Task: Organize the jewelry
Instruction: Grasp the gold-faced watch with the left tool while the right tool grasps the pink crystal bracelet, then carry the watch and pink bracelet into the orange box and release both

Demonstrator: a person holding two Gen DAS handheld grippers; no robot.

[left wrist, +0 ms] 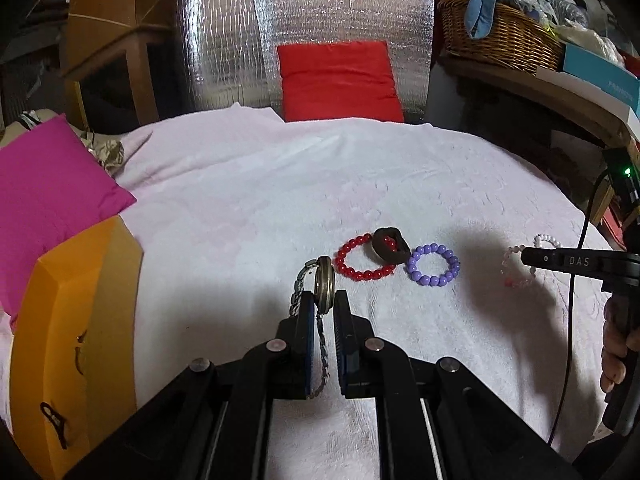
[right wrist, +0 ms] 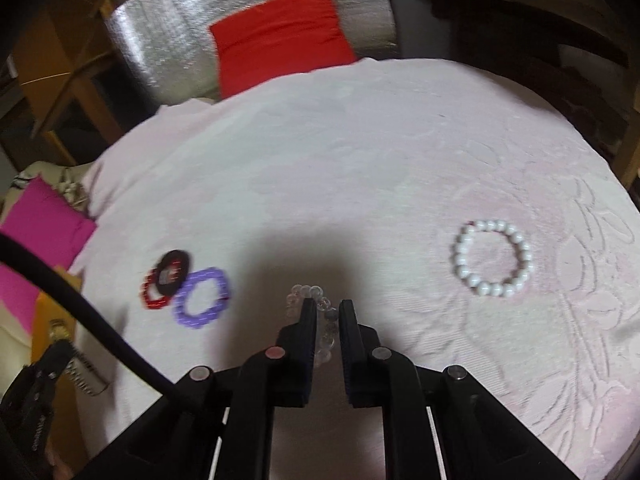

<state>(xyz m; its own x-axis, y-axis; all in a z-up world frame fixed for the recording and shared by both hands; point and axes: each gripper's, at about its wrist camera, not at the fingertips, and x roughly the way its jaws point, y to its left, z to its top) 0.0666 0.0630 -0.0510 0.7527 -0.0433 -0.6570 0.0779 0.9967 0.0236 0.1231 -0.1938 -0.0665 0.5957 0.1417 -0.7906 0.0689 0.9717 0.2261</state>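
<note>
Left to right across the pink-covered bed [left wrist: 240,208]: an orange box [left wrist: 72,320] stood at the left edge, nearest the left gripper [left wrist: 324,300], whose jaws were pinched on a braided cord bracelet with a metal ring [left wrist: 324,284]. Mid-bed lay a red bead bracelet [left wrist: 362,260], a dark ring [left wrist: 390,245] overlapping it, and a purple bead bracelet [left wrist: 433,265]. The right gripper [right wrist: 325,307] was closed on a clear bead bracelet [right wrist: 320,304]. Only the right view showed the whole white bead bracelet [right wrist: 493,258], lying well to that gripper's right.

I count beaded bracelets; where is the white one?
In the right wrist view, the white bracelet lies on the pale cloth, right of the right tool.
</note>
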